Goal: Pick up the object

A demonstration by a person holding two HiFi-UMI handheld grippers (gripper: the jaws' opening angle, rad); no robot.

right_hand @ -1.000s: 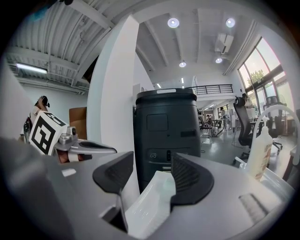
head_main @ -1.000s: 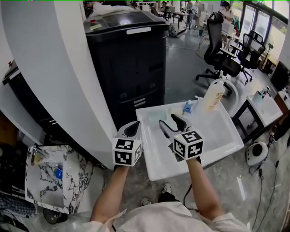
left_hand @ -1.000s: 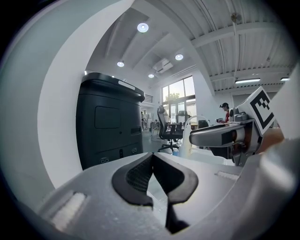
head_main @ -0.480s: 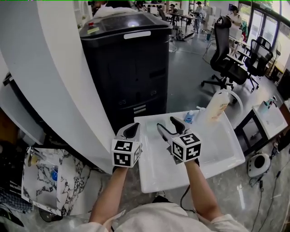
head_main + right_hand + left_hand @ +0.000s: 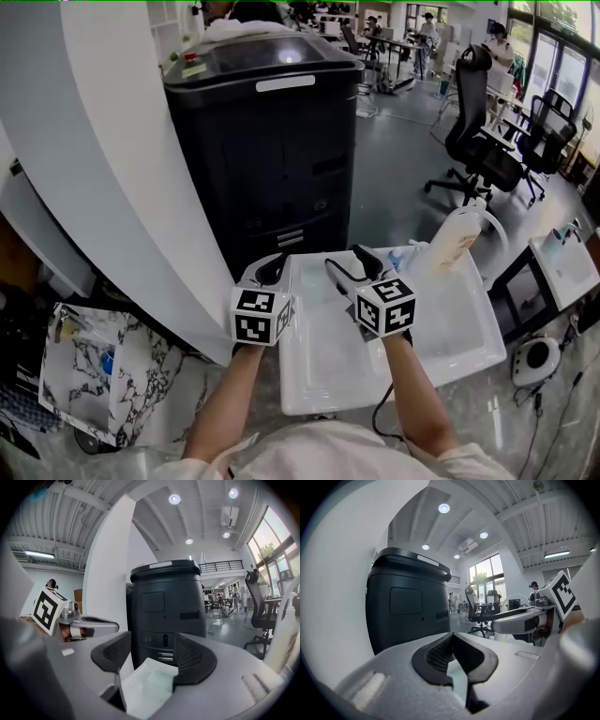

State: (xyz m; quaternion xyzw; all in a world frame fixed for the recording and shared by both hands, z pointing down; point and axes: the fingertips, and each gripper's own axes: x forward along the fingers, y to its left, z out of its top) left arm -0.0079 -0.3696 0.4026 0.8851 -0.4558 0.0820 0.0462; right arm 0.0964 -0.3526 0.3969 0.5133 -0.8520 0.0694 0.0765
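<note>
Nearest, the left gripper (image 5: 273,269) has its 2 jaws closed together on nothing, plain in its own view. The right gripper (image 5: 346,258), also empty, is opening wide. Both hover over the white tray (image 5: 319,375). Only the head view shows the whole bottle (image 5: 456,239), upright at the tray's far edge and well apart from them. The black cabinet (image 5: 262,141) stands beyond.

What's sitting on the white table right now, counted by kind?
Cream bottle: 1
Small blue item: 1
Total on the white table: 2
</note>
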